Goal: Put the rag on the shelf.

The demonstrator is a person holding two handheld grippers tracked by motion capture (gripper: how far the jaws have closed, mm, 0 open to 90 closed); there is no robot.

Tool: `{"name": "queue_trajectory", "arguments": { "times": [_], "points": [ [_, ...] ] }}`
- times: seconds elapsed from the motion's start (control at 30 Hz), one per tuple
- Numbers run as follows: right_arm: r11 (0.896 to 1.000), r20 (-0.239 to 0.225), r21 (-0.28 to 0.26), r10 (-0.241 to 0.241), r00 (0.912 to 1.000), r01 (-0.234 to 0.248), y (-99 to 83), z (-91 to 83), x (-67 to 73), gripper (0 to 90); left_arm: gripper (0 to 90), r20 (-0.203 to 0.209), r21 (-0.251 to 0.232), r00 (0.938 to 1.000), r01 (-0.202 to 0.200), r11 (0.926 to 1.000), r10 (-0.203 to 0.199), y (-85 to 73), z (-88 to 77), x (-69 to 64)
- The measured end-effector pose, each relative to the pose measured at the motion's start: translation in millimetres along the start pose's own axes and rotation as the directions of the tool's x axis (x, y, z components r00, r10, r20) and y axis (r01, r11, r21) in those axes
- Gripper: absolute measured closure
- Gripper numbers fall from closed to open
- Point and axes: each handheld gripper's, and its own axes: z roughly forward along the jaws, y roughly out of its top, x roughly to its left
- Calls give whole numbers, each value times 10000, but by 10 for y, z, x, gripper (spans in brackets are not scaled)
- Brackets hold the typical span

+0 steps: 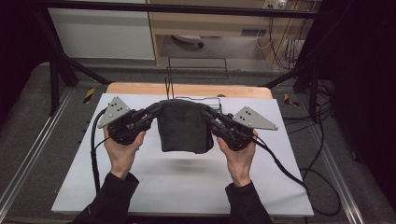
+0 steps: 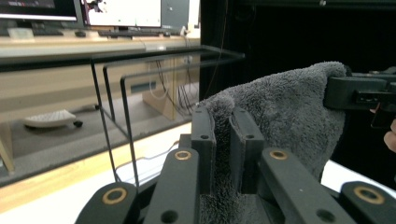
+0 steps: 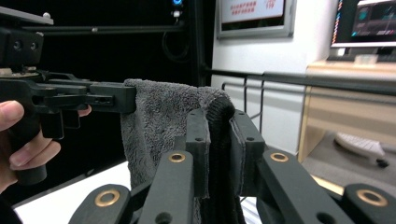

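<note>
Counting: one dark grey towel, two grippers, two hands, one black wire rack beyond the surface.
Towel: hanging in the air above the white surface, stretched between the two grippers, its lower edge clear of the top and a faint shadow under it.
Left gripper: fingers squeezed together on the towel's upper left corner; the left gripper view has the pile bunched between the two black pads.
Right gripper: fingers pressed tight on the upper right corner, a dark fold of cloth pinched between them.
Hands: left hand and right hand, one under each gripper, dark sleeves running off the bottom edge.
Plates: two grey three-cornered ones, one on each gripper.
Cables: two, one trailing from each gripper.
Hidden: the towel's top corners vanish inside the fingers; whether it is folded double, can't tell.
Cut off: the rack's feet sit behind the towel in the high view.
</note>
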Motion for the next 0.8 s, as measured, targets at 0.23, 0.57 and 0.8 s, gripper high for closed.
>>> {"name": "queue_trajectory", "arguments": {
  "times": [0.23,0.57,0.8],
  "points": [
    [9978,304,-624,-197,9993,215,141,-44,-12,803,809,30,-520,10000,26,9986,-25,128,67,-46],
    [9897,727,-1368,-325,9968,423,335,-36,-50,805,810,-36,-1123,10000,43,9937,-48,331,157,-79],
    [9807,1096,-1754,-677,9917,863,518,-13,-75,805,810,-101,-1624,9999,-59,9867,43,514,221,-97]
  ]
}}
